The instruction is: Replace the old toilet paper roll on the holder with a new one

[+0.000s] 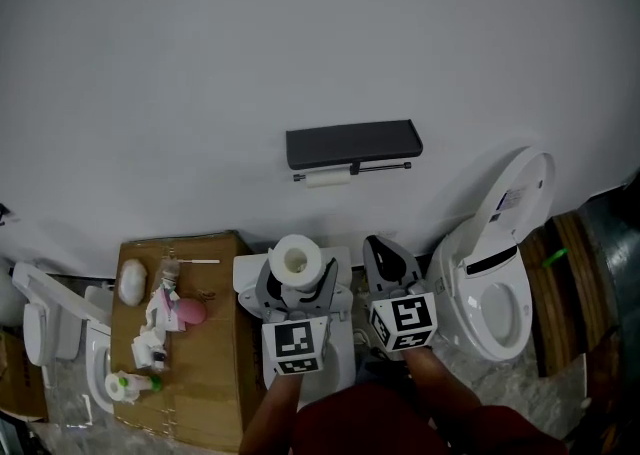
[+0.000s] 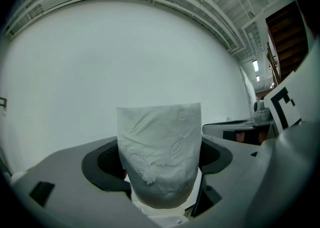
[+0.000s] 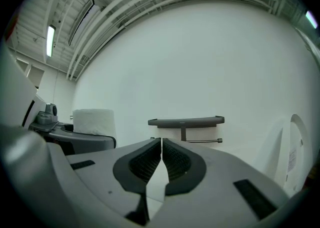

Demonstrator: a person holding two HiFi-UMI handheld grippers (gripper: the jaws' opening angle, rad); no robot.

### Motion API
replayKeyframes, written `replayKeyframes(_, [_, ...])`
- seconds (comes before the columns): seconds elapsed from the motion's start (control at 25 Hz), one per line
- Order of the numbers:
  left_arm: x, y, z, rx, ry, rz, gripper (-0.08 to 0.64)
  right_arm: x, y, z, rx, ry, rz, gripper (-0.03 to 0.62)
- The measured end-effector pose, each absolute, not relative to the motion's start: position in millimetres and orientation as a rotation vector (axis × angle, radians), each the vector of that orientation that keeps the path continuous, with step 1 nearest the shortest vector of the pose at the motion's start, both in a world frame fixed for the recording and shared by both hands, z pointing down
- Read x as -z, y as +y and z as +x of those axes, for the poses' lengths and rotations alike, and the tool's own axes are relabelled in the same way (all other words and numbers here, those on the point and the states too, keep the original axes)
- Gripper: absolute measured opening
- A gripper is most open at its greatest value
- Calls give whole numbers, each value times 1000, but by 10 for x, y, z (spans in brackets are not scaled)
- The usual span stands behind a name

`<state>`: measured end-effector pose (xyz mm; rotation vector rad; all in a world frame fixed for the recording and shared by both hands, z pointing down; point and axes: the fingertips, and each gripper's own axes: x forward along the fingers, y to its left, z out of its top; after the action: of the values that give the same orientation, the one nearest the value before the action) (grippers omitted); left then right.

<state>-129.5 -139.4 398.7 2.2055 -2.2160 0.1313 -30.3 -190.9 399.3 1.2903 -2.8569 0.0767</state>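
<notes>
A full white toilet paper roll [image 1: 296, 260] [image 2: 160, 152] stands on end between the jaws of my left gripper [image 1: 296, 271], which is shut on it. It also shows at the left of the right gripper view, as a roll [image 3: 93, 121]. My right gripper [image 1: 386, 255] [image 3: 161, 147] is just right of it, shut, with nothing between its pads. Both point at the white wall. There hangs a black holder shelf [image 1: 352, 146] [image 3: 186, 121] with a thin bar [image 1: 385, 167] below it. A small, nearly used-up roll [image 1: 327, 179] sits on the bar's left part.
A white toilet [image 1: 497, 293] with its lid [image 1: 522, 193] up stands to the right. A cardboard box [image 1: 205, 363] at the left carries a pink thing [image 1: 190, 312], a white oval thing [image 1: 132, 281] and bottles. Another white fixture [image 1: 45, 318] is at the far left.
</notes>
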Motion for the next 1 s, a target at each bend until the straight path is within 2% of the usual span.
replayKeyframes(0.6, [-4120,-1896,-1549,-129,-2212,2194,434,-4219,-2411,-675,-161,-2866,1242,23])
replayKeyframes(0.8, [-4149,-1954,-1699,-152,-2223,2183,434,-4354,-2617,-797,-354,-2889,1257,25])
replayKeyframes(1.0, [-4206,-2039,-1819,-180,-2225,2179,434,-4536,-2829,-966,-769,-2933,1231,25])
